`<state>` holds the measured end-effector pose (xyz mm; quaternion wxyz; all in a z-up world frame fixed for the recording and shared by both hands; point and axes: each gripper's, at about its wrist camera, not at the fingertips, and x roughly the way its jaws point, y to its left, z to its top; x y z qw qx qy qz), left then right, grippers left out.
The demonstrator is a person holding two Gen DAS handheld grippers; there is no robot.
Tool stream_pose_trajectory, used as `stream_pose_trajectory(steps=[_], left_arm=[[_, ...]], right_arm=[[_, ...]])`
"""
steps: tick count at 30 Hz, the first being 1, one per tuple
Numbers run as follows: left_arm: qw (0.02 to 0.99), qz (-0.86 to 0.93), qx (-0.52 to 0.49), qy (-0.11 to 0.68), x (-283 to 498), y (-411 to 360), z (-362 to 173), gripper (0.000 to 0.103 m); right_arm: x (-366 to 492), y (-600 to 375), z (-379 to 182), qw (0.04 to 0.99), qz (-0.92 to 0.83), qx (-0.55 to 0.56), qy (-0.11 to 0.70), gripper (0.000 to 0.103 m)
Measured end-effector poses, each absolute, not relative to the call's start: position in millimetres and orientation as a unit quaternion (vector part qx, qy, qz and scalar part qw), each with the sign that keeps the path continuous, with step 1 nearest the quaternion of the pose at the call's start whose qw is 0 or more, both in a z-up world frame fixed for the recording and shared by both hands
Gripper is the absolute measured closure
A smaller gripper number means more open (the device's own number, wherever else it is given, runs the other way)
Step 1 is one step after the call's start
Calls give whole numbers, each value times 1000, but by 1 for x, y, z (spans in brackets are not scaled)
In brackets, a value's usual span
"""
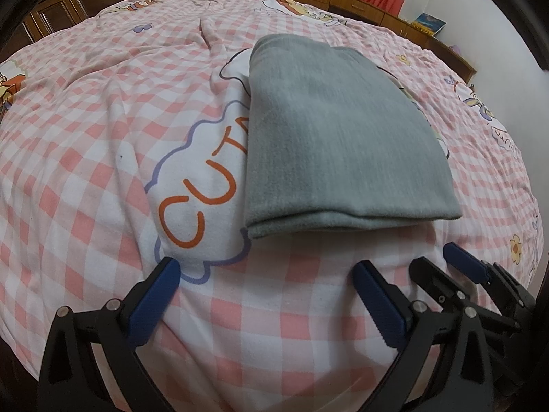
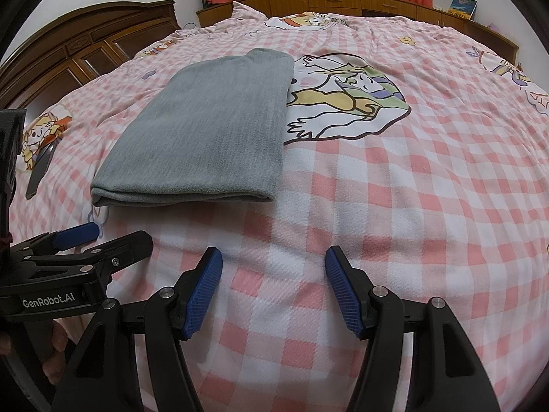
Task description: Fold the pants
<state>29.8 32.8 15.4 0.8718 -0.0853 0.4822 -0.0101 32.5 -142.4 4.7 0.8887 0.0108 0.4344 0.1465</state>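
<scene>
Folded grey pants (image 1: 343, 137) lie on the checked bedspread (image 1: 103, 137), long axis running away from both grippers. The left gripper (image 1: 264, 274) sits nearer the fold; the right gripper (image 2: 274, 257) hovers beside it. Both stand open, empty.

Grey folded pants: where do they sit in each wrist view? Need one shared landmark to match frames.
Left wrist: grey folded pants right of centre, folded edge toward the camera, beyond the open left gripper.
Right wrist: left of centre, beyond and left of the open right gripper.
Shared landmark: book on the wooden ledge, upper right.
</scene>
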Motion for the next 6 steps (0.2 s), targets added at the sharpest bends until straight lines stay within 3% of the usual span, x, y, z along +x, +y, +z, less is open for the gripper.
stream_pose_trajectory(steps=[6], left_arm=[[872, -10, -85, 483, 29, 33, 15, 1]], right_arm=[[33, -142, 4, 889, 147, 10, 434, 39]])
